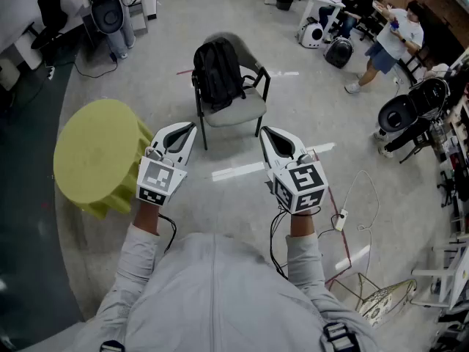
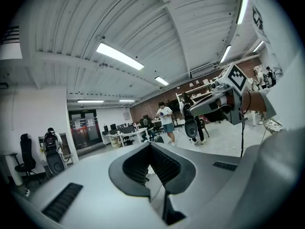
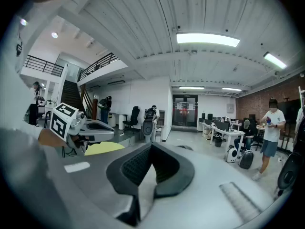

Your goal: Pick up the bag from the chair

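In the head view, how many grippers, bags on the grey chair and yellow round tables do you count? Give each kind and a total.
Grippers: 2 (left gripper, right gripper)
Black bag on the chair: 1
Yellow round table: 1
Total: 4

The hall is evenly bright; long ceiling strip lights [image 2: 119,56] burn white overhead, and in the right gripper view one strip light [image 3: 208,39] is blown out to plain glare; the pale floor [image 1: 308,101] carries a soft sheen, with only a faint, short shadow under the chair [image 1: 234,110]; the two gripper views go black at their corners, where the wide lens cuts a dark ring; the roof ribs [image 2: 62,23] bend into curves there, and the head view bows the room toward its edges too; close to the lens the left tool [image 2: 151,149] and the right tool [image 3: 151,147] look smooth and slightly soft, while the far room stays fairly sharp.
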